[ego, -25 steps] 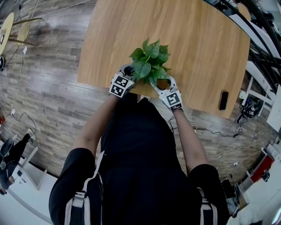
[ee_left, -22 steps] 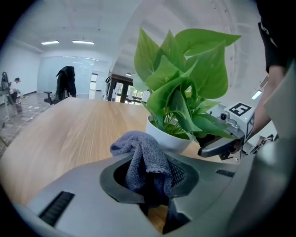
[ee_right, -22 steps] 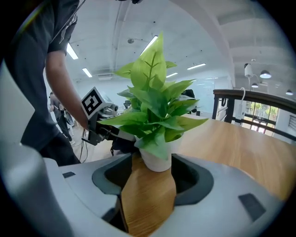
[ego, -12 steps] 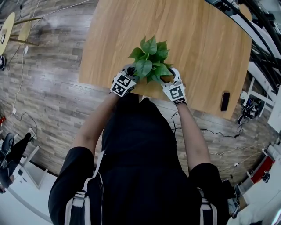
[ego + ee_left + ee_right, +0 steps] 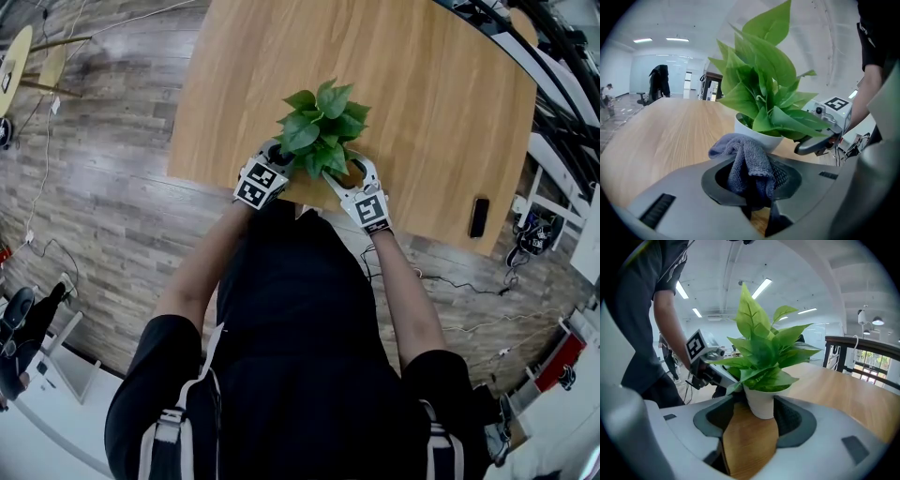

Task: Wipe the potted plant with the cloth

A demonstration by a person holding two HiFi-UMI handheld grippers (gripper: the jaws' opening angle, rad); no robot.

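Observation:
A leafy green plant (image 5: 321,127) in a white pot (image 5: 760,404) stands near the front edge of the wooden table (image 5: 422,94). My left gripper (image 5: 752,174) is shut on a grey-blue cloth (image 5: 747,157), whose bunched end lies close against the pot's left side under the leaves. My right gripper (image 5: 753,400) is open, its jaws on either side of the pot's base. In the head view the left gripper (image 5: 272,159) and the right gripper (image 5: 349,176) flank the plant, whose leaves hide the pot.
A black phone (image 5: 479,216) lies near the table's front edge at the right. The table edge runs just below both grippers. Cables cross the wooden floor (image 5: 94,216), and metal frames (image 5: 553,112) stand to the right of the table.
The right gripper swung up toward the plant and has come back, angled to the upper left. The leaves have turned and shifted slightly right. The left gripper has barely moved.

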